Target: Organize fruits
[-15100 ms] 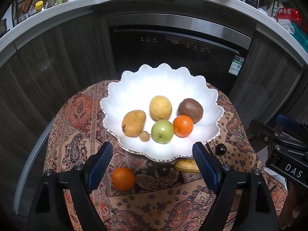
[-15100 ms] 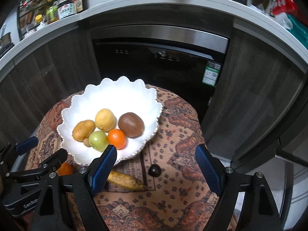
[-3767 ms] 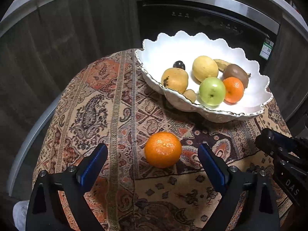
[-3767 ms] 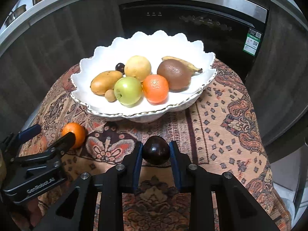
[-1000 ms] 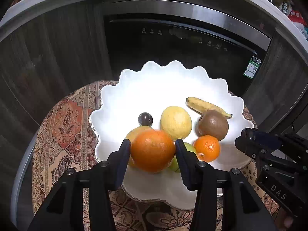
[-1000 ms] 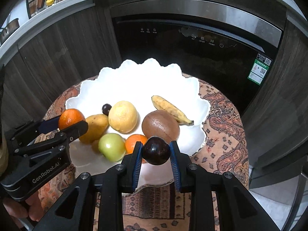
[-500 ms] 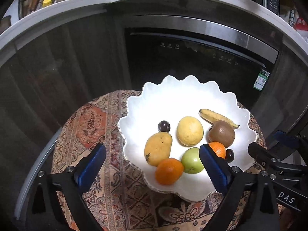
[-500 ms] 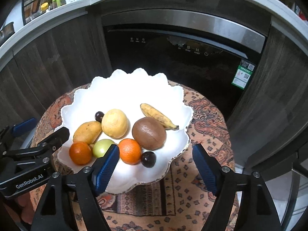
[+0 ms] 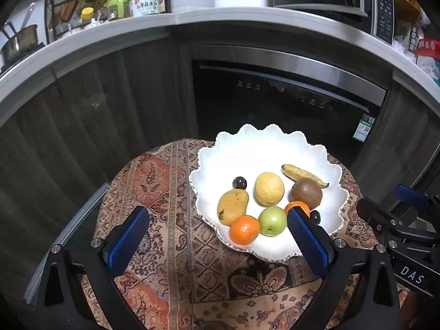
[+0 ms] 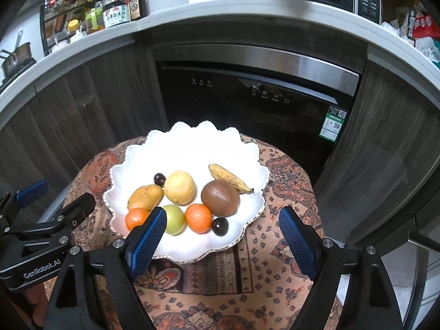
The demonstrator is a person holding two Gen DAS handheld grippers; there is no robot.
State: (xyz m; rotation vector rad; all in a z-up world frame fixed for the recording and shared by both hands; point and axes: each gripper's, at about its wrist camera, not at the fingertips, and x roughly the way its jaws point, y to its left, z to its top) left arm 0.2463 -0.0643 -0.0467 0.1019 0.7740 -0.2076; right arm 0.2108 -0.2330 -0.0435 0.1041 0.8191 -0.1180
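A white scalloped bowl stands on the patterned cloth and holds all the fruit. An orange lies at its near left rim. A dark plum lies at the near right, beside a second orange. A mango, a yellow fruit, a green apple, a brown kiwi, a banana and another plum lie further in. My left gripper and right gripper hover above the bowl's near side. Their jaws are opening, with nothing between them.
The cloth covers a small round table with bare patches left of and in front of the bowl. Behind it stand a dark dishwasher front and wooden cabinets. A counter above carries bottles and appliances.
A second ago the left gripper gripped the orange and the right gripped the plum. Both have let go; the fruits lie in the bowl. Both grippers have risen and pulled back.
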